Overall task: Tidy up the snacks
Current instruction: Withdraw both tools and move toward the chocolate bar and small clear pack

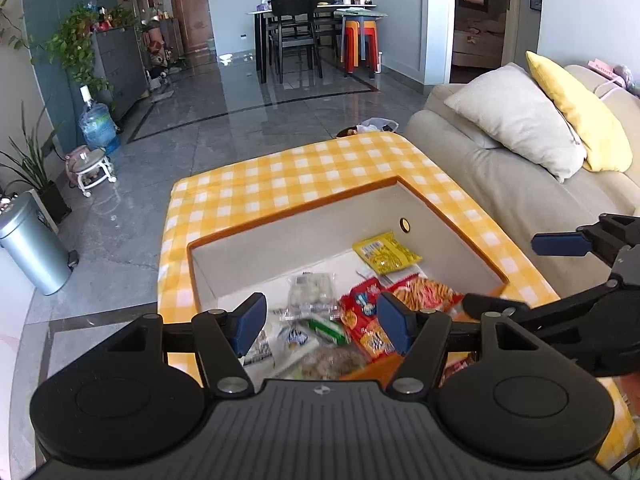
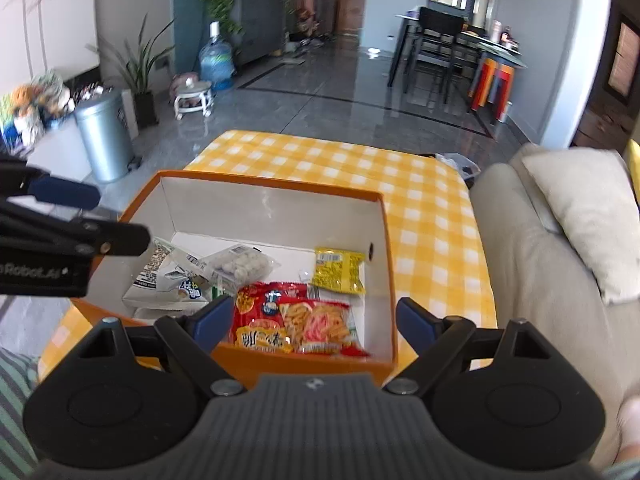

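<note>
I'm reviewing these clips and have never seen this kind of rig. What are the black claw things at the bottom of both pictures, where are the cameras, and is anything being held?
There is no robot here: a person carries a handheld two-finger gripper in each hand, with a fisheye camera on each looking along its fingers. One picture looks past the left gripper, the other past the right gripper; each also catches the other gripper at its edge. Both are open, with nothing between the blue pads. Below them an orange box with a white inside sits on a yellow checked tablecloth. In it lie snack packets: a yellow packet, a red packet, a packet of orange sticks and pale and clear ones. A sofa stands alongside.
</note>
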A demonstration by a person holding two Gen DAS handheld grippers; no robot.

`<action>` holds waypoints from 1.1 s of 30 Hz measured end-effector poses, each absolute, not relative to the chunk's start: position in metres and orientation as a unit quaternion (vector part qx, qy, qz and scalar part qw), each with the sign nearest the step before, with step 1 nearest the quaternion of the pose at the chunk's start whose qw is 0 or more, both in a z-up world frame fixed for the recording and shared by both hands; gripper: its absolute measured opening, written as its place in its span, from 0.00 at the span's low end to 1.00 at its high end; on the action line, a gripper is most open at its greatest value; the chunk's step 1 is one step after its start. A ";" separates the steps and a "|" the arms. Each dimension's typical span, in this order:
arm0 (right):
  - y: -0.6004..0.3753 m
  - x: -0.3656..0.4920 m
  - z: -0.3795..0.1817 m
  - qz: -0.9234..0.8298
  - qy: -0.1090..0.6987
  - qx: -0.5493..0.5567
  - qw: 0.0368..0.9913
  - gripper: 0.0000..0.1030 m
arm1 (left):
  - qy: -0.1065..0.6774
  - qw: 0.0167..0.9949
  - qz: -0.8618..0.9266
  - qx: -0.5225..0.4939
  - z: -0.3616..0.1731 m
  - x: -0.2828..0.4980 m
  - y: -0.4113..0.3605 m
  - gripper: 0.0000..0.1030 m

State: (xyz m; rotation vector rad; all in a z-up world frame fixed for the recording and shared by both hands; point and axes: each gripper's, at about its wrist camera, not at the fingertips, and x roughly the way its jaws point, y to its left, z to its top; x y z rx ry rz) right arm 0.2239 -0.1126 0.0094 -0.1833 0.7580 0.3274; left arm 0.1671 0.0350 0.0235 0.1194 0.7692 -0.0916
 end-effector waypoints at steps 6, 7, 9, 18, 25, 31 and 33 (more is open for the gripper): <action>-0.134 0.187 0.003 0.153 0.354 -0.060 0.921 0.83 | 0.386 0.920 -0.046 0.039 0.010 0.141 0.030 0.72; -0.137 0.182 0.001 0.152 0.353 -0.057 0.921 0.83 | 0.391 0.919 -0.045 0.037 0.006 0.137 0.028 0.72; -0.143 0.171 -0.005 0.146 0.351 -0.050 0.924 0.83 | 0.402 0.914 -0.043 0.031 -0.002 0.129 0.027 0.72; -0.155 0.140 -0.044 0.146 0.359 -0.077 0.919 0.82 | 0.454 0.889 -0.052 0.001 -0.046 0.110 0.017 0.62; -0.159 0.140 -0.087 0.151 0.398 -0.104 0.899 0.78 | 0.488 0.871 -0.063 -0.001 -0.077 0.106 0.005 0.52; -0.158 0.144 -0.116 0.152 0.417 -0.134 0.886 0.77 | 0.485 0.873 -0.055 -0.001 -0.099 0.107 -0.002 0.52; -0.158 0.145 -0.120 0.152 0.413 -0.137 0.887 0.78 | 0.487 0.872 -0.046 0.004 -0.104 0.111 -0.004 0.55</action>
